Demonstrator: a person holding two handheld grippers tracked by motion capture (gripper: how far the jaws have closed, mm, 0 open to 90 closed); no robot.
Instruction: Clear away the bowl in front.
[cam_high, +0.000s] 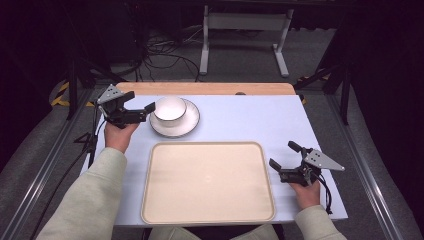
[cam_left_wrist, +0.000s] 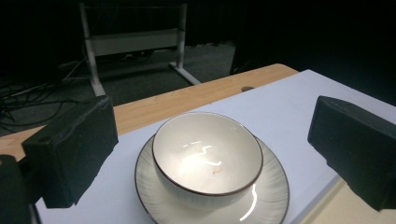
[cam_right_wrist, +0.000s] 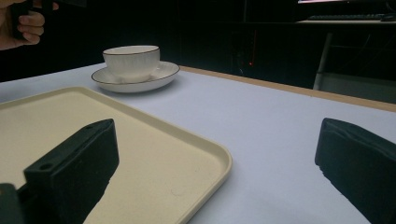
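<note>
Cream-coloured and bare, a tray (cam_high: 208, 181) is lying at the near middle of the pale blue table (cam_high: 250, 117), with a strip of wood (cam_high: 205, 88) running along the table's far edge. Beyond the tray's far left corner, a white bowl (cam_high: 170, 110) with a thin dark rim is sitting upright in the middle of a matching white plate (cam_high: 176, 120), and both are lying apart from the tray.

The person's left hand (cam_high: 120, 134) is holding the left gripper (cam_high: 141, 101) just beside the plate's left side, its jaws spread wide and pointing toward the bowl without touching it. In the left gripper view the bowl (cam_left_wrist: 207, 154) is sitting between the two black jaws, empty, with light glinting on its inside, and the plate (cam_left_wrist: 268, 191) is showing all round it.

The right hand (cam_high: 306, 192) is holding the right gripper (cam_high: 284, 155) near the tray's right edge, low over the table, its jaws standing wide apart with nothing between them. In the right gripper view one jaw is hanging over the tray (cam_right_wrist: 140, 154) and the other over the table, and the bowl (cam_right_wrist: 131, 60) is sitting well beyond.
</note>
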